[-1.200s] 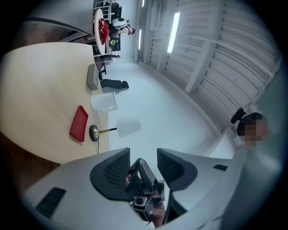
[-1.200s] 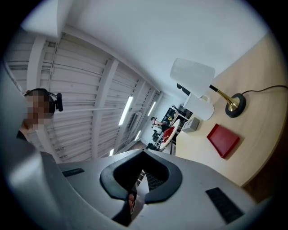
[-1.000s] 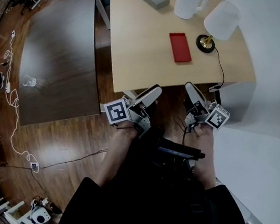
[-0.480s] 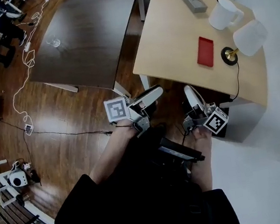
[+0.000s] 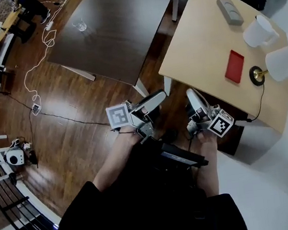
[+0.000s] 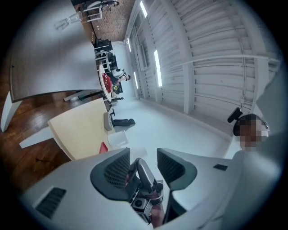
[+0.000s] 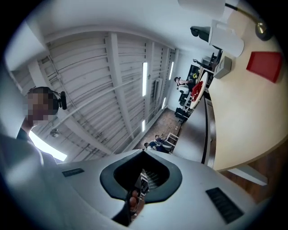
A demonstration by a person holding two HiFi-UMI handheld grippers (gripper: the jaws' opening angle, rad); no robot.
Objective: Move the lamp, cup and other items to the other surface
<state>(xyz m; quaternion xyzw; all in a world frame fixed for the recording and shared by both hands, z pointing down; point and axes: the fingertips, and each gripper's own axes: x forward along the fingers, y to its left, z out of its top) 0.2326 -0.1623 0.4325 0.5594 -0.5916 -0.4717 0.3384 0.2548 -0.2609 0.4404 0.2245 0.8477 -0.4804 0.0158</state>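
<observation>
While the left gripper (image 6: 143, 157) hung with its jaws apart and nothing gripped between them, the right gripper (image 7: 145, 155) had its jaws closed together on nothing; both were held low in front of the person, side by side above the wooden floor (image 5: 77, 120), short of the near corner of the light wooden desk (image 5: 199, 53); on that desk the lamp (image 5: 278, 64) stood near the right edge, its white shade tilted over a round brass base, with a black cord (image 5: 261, 103) running off the desk's edge; the white cup (image 5: 257, 31) stood just beside the lamp, farther along the desk; a red flat item (image 5: 234, 66) lay near the lamp's base, apart from it; a grey box (image 5: 230, 11) lay toward the far end, near the cup; to the left a dark desk (image 5: 124, 36) stood close beside the light one, with a small glass (image 5: 80, 25) near its far edge; a white cable (image 5: 34, 102) trailed over the floor beyond it.
</observation>
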